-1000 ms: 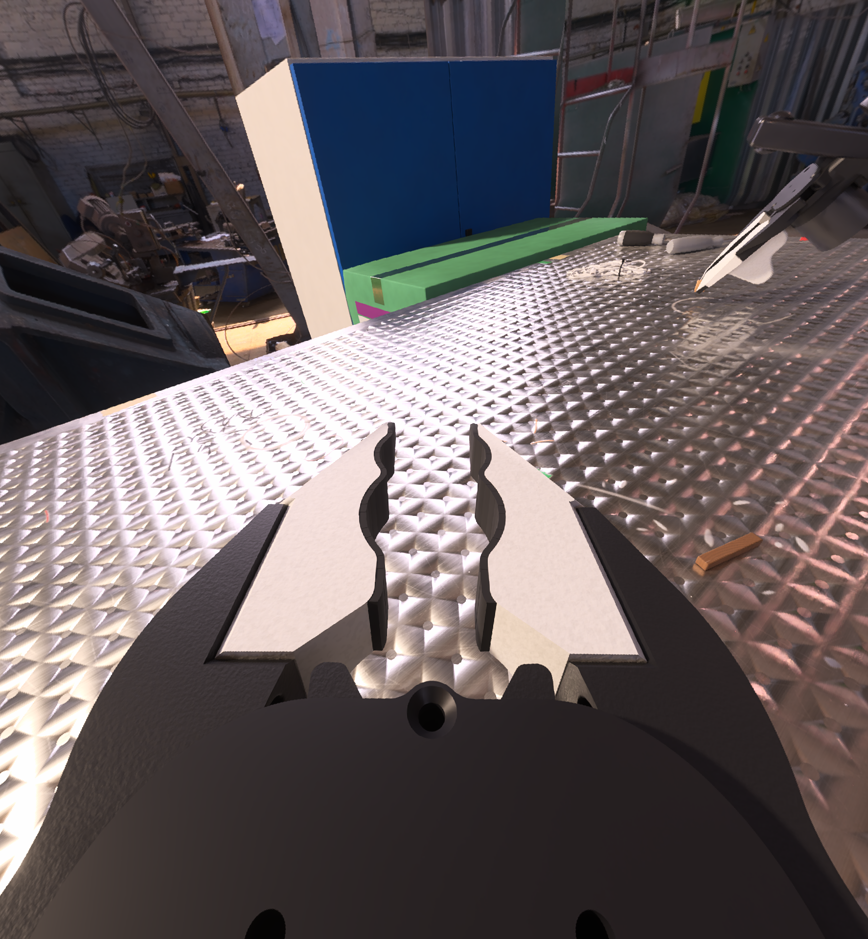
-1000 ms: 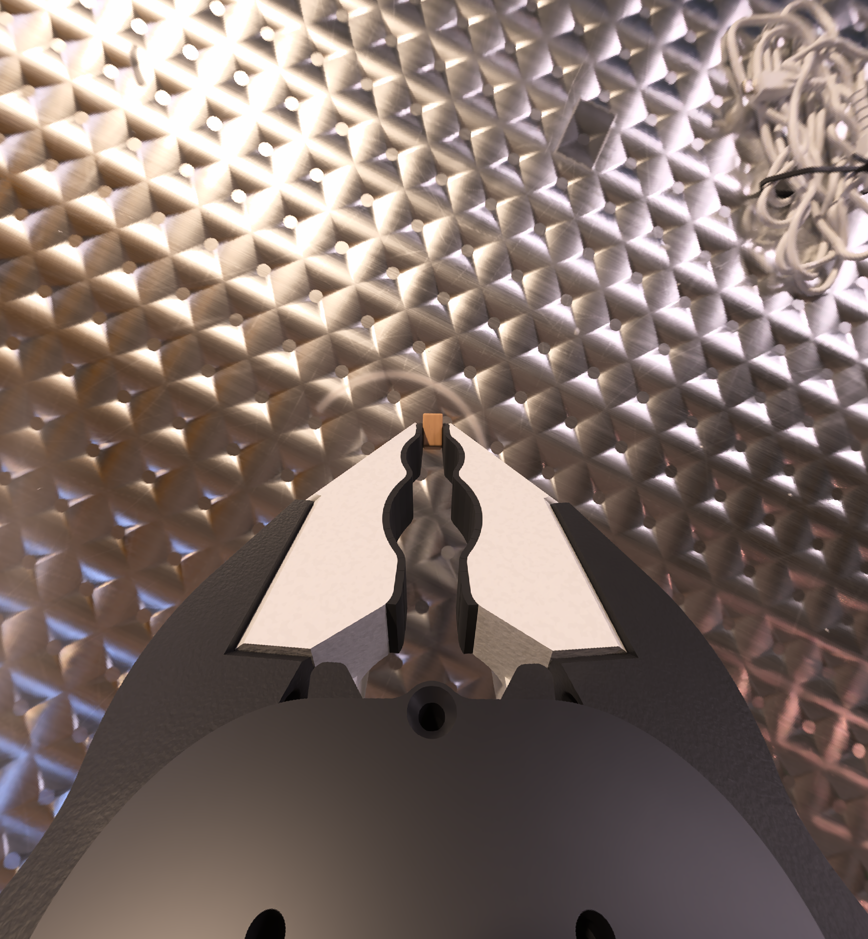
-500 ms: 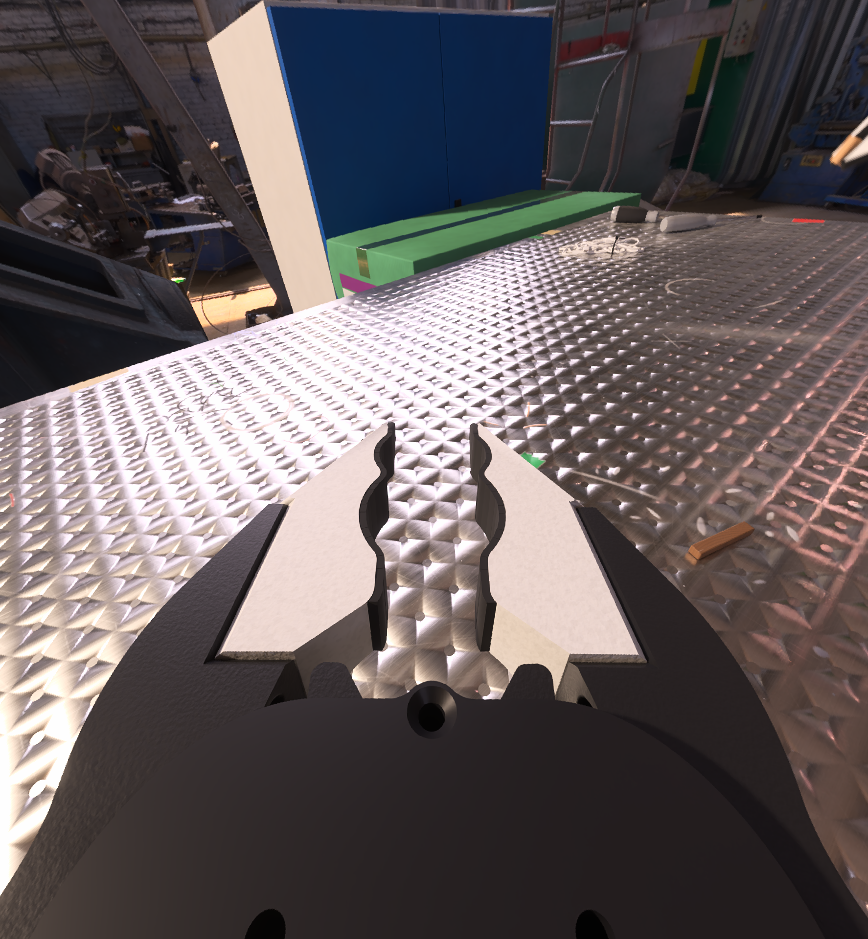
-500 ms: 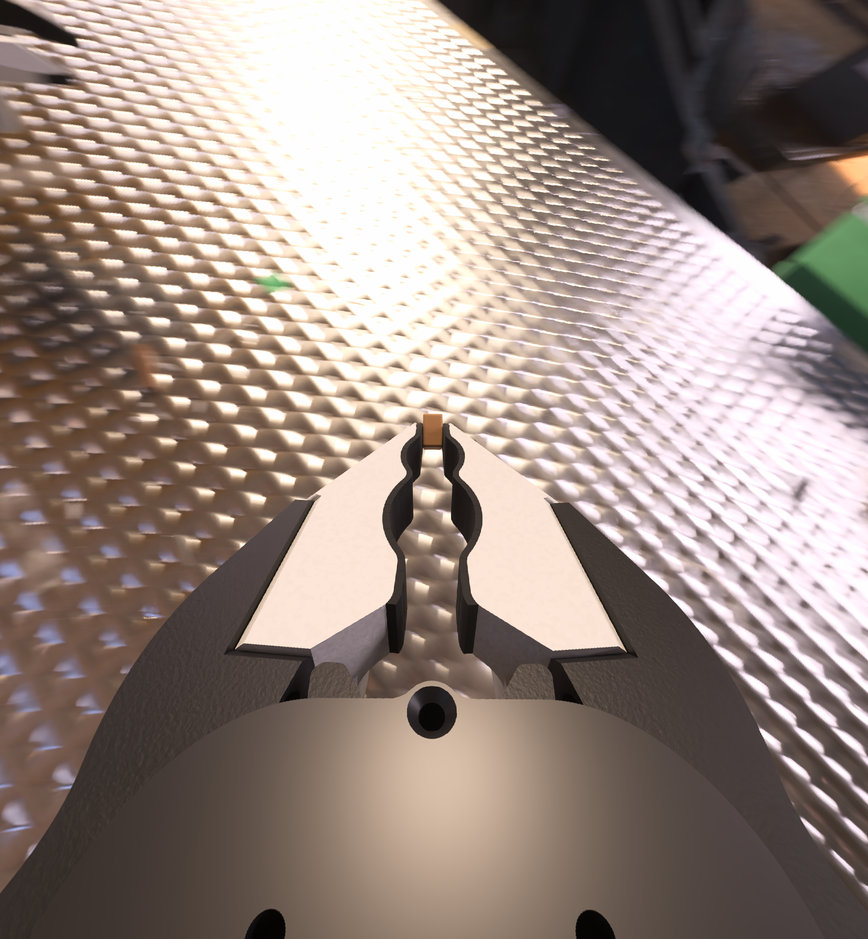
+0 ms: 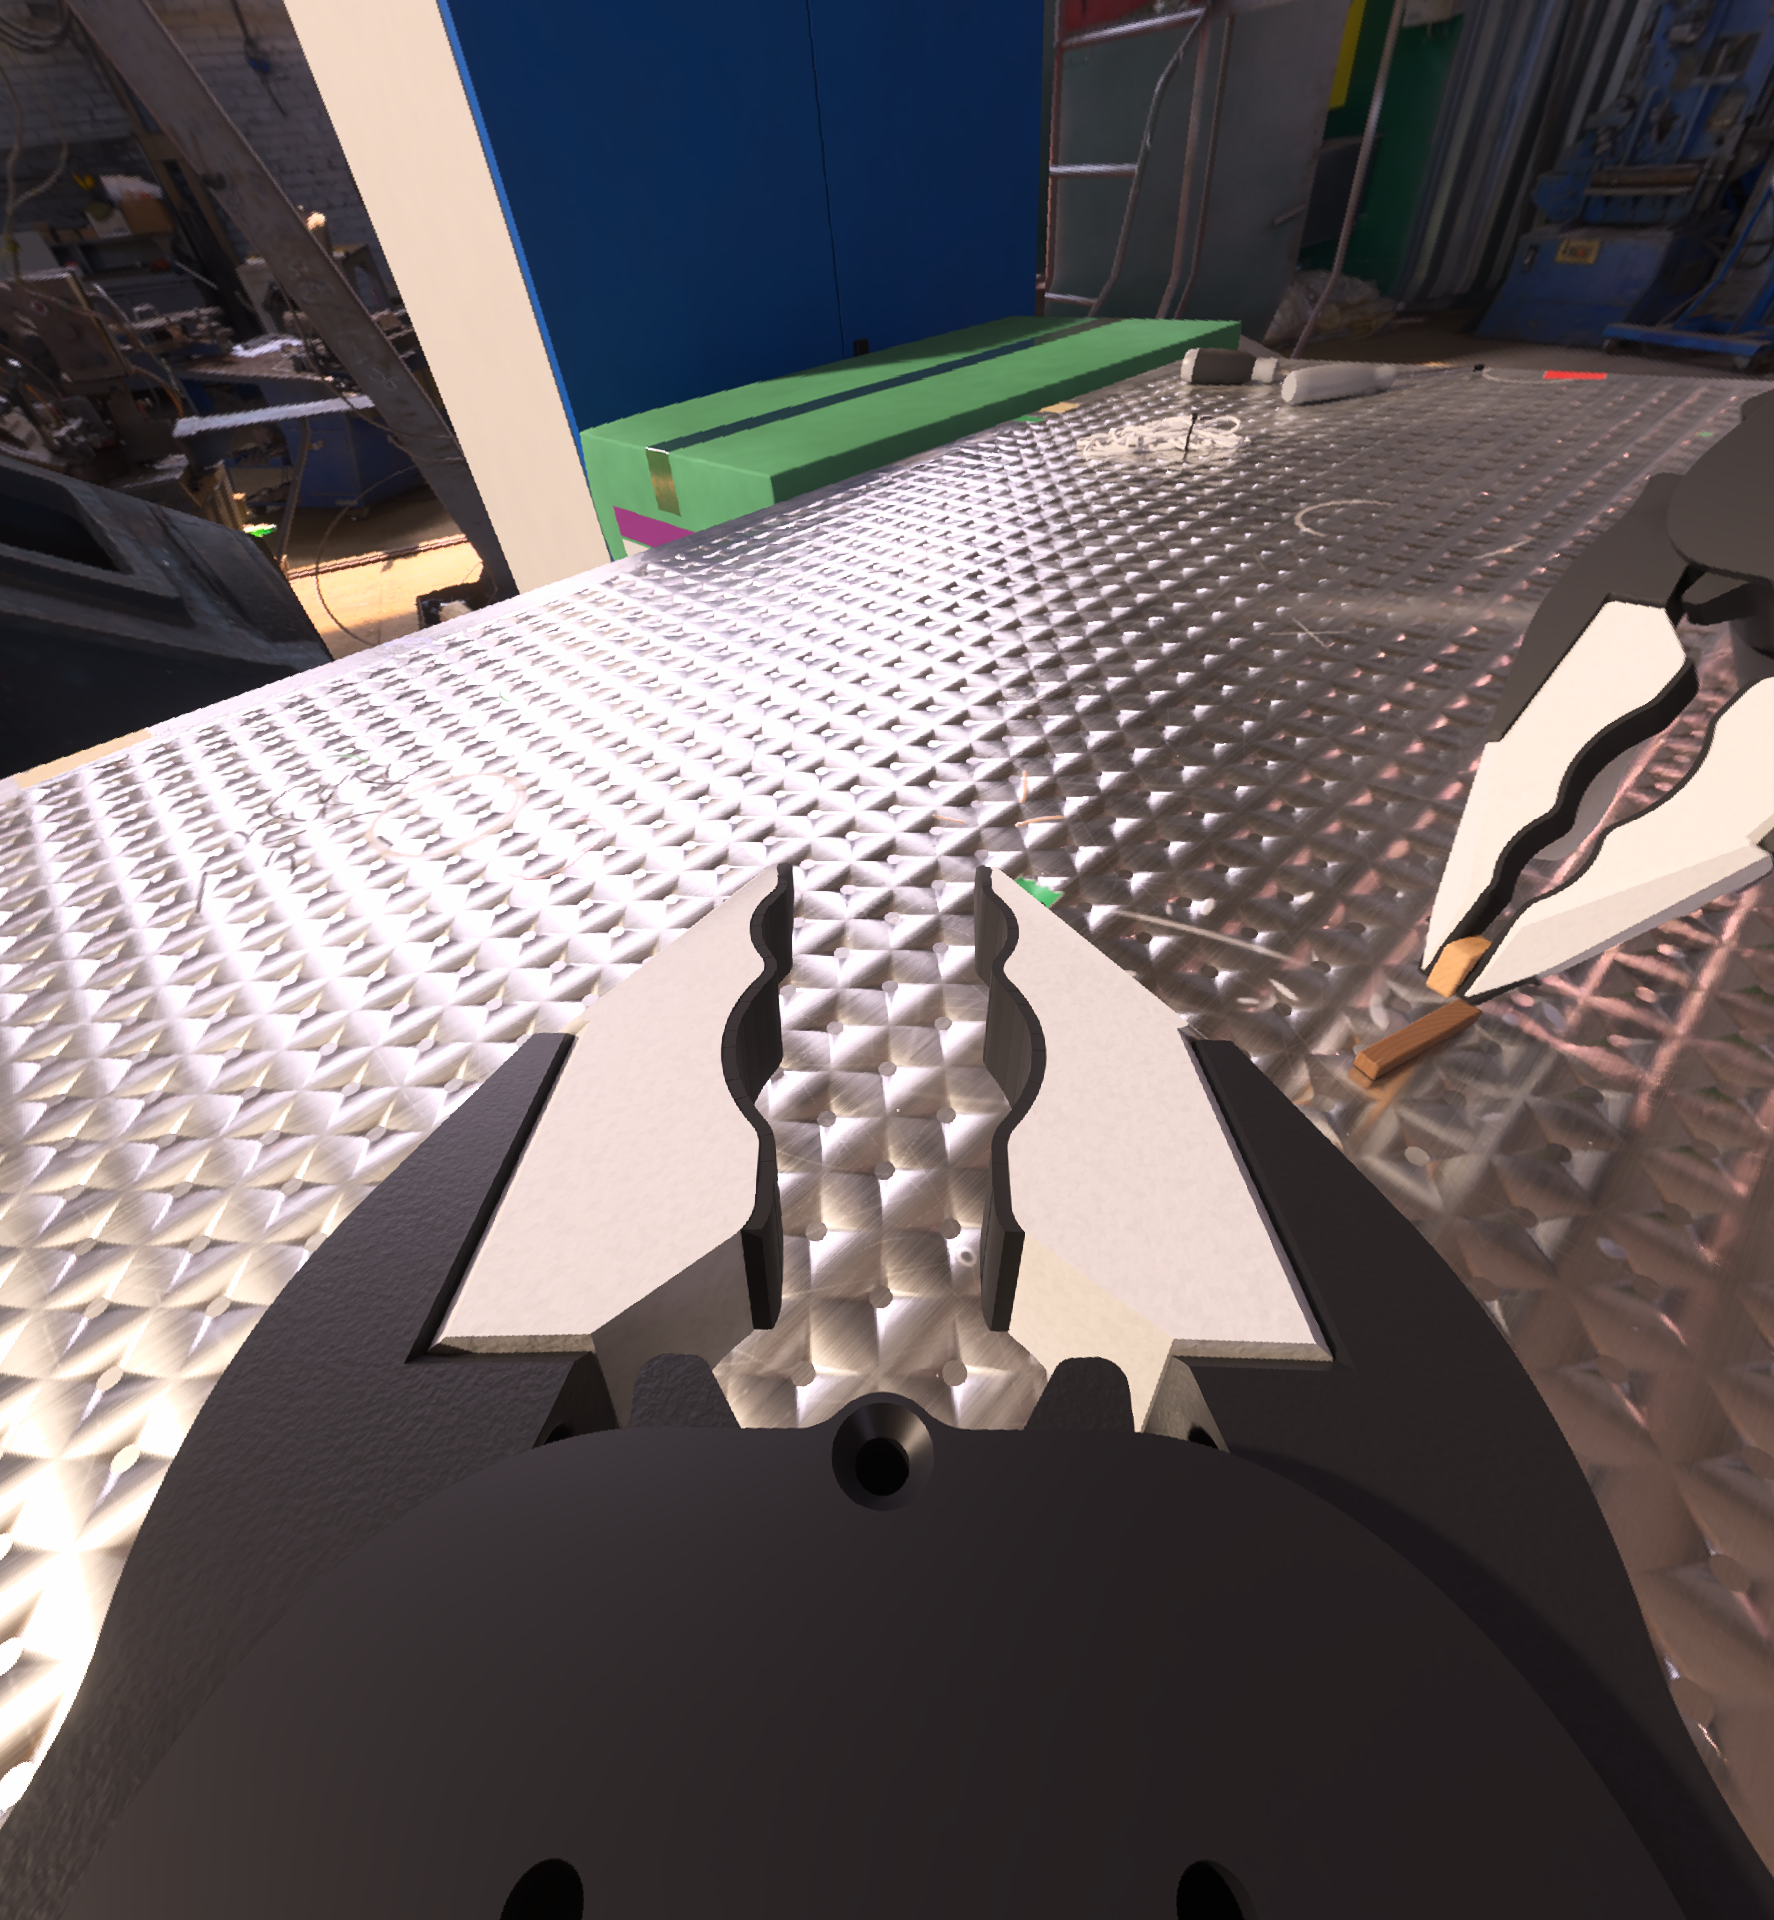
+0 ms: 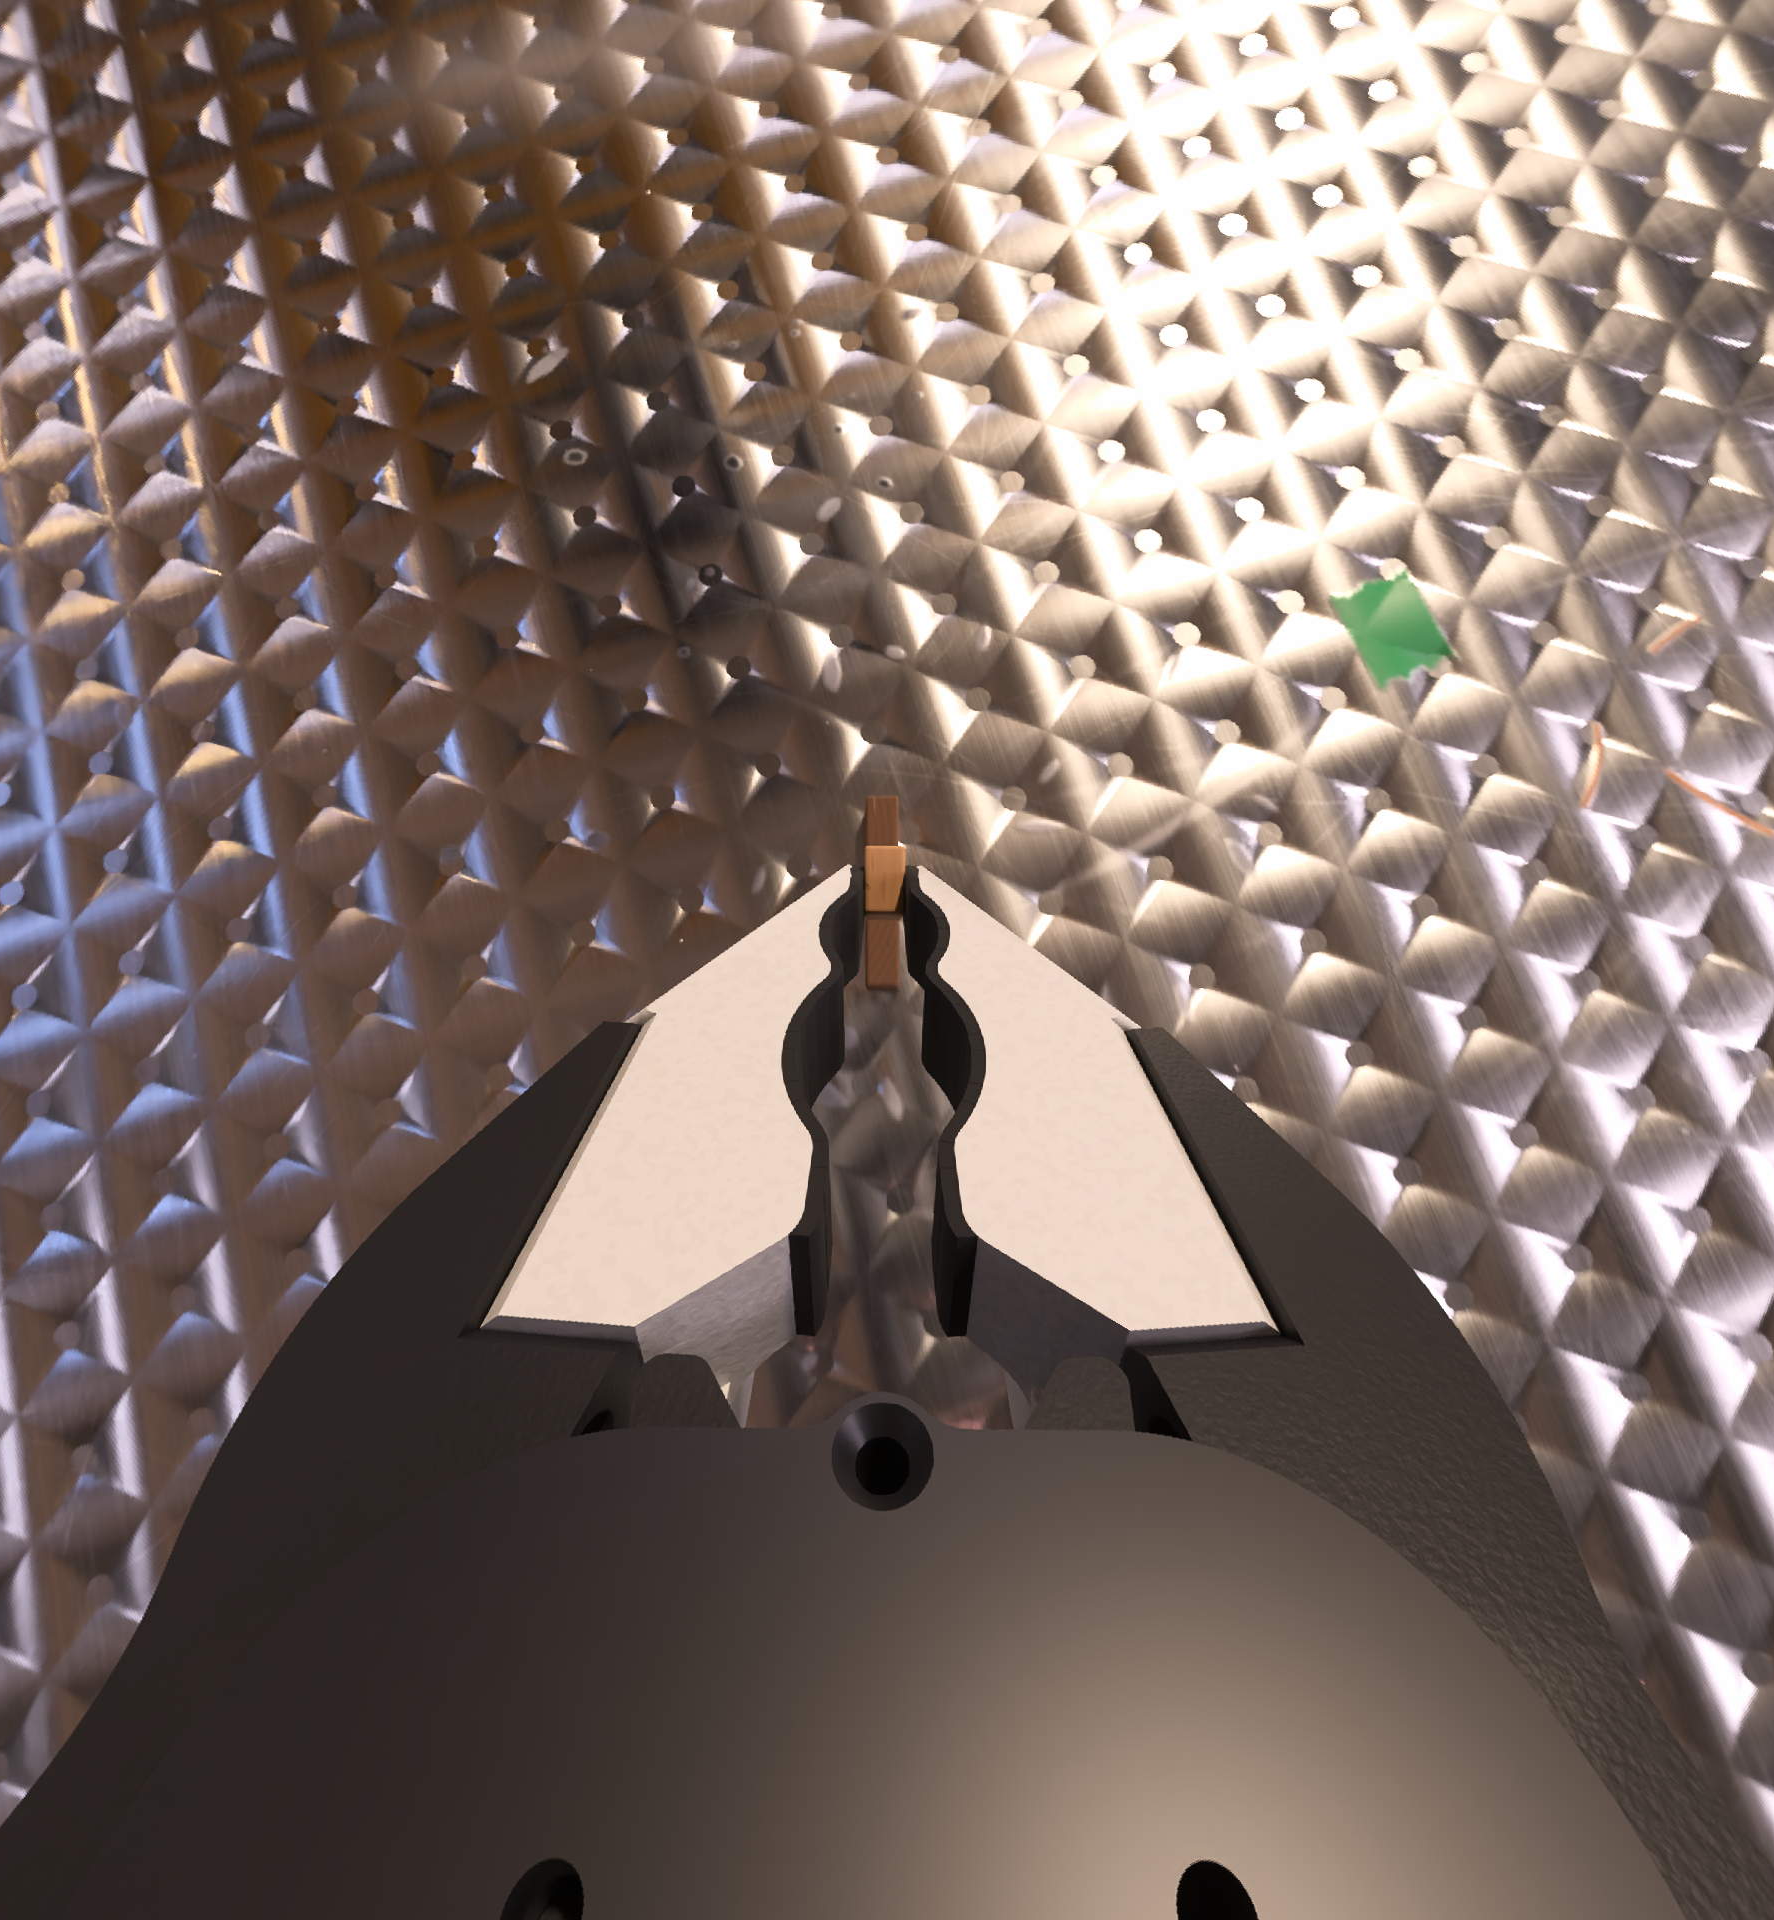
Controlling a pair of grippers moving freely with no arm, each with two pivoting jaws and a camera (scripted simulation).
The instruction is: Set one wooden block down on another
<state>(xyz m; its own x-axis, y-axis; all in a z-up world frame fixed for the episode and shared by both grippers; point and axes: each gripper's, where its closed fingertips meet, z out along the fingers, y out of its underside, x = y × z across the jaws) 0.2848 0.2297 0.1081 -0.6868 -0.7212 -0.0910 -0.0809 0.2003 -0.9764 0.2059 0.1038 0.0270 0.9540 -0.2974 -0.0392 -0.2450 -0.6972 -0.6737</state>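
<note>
My right gripper [image 6: 883,883] is shut on a small light wooden block [image 6: 883,871] at its fingertips. It points down at the metal table. A second, darker wooden block [image 6: 881,951] lies flat on the table right under the held one, in line with it. In the left wrist view the right gripper [image 5: 1463,977] holds its block [image 5: 1454,961] just above the far end of the lying block [image 5: 1413,1039]; I cannot tell whether they touch. My left gripper [image 5: 883,894] is open and empty, low over the table, to the left of both blocks.
The table is an embossed, perforated metal plate [image 5: 447,935]. A green tape scrap [image 6: 1392,634] lies near the blocks. A white cable coil [image 5: 1163,436] and white cylinders [image 5: 1330,382] lie at the far end. A green box [image 5: 893,416] and a blue cabinet [image 5: 758,187] stand beyond the edge.
My right gripper has swung across the table with its block and come down over the lying block. My left gripper has stayed open and shifted slightly.
</note>
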